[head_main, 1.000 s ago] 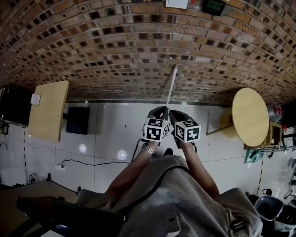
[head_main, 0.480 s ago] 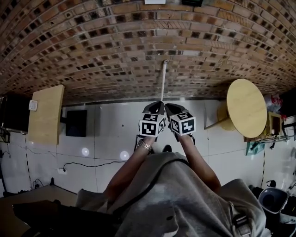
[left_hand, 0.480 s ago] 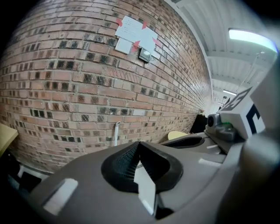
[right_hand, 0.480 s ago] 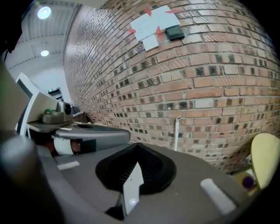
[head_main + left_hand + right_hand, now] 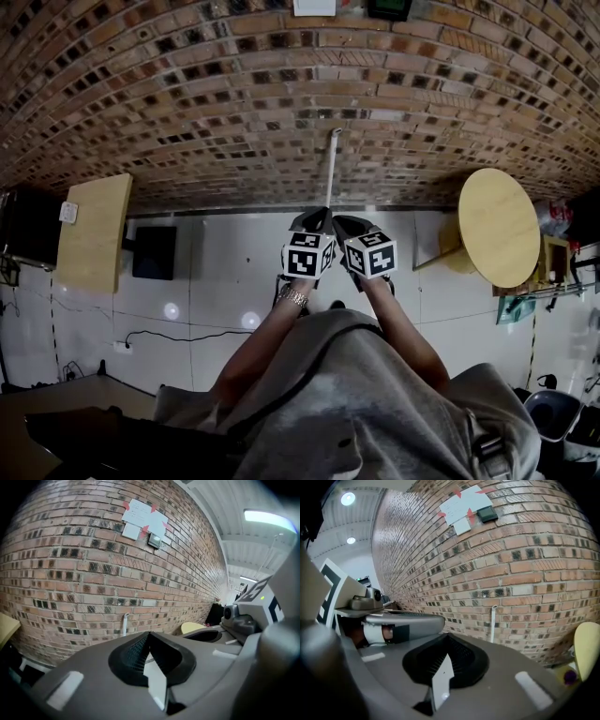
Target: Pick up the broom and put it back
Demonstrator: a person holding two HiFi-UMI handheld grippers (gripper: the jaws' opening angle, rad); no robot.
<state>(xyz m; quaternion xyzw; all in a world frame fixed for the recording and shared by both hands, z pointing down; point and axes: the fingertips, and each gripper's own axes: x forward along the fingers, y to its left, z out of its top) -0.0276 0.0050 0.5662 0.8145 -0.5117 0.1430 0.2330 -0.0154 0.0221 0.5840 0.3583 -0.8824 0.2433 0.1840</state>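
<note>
The broom shows as a thin white handle (image 5: pixel 331 167) leaning upright against the brick wall (image 5: pixel 234 103). Its lower end is hidden behind my grippers in the head view. The handle (image 5: pixel 124 623) is also in the left gripper view, and the handle (image 5: pixel 493 620) in the right gripper view, some way ahead of the jaws. My left gripper (image 5: pixel 315 221) and right gripper (image 5: pixel 348 225) are held side by side, pointing at the foot of the wall below the handle. The left gripper (image 5: pixel 149 635) and right gripper (image 5: pixel 447 638) are both shut with nothing between the jaws.
A round wooden table (image 5: pixel 500 225) stands to the right by the wall. At left are a pale wooden board (image 5: pixel 94 225) and a black box (image 5: pixel 155 251). A cable (image 5: pixel 178 330) lies on the white tiles. Bins (image 5: pixel 553 422) stand at the lower right. Papers (image 5: pixel 140 515) hang on the wall.
Both grippers have edged a little forward toward the wall and the broom handle and drawn closer together. They stayed shut. The handle has not moved.
</note>
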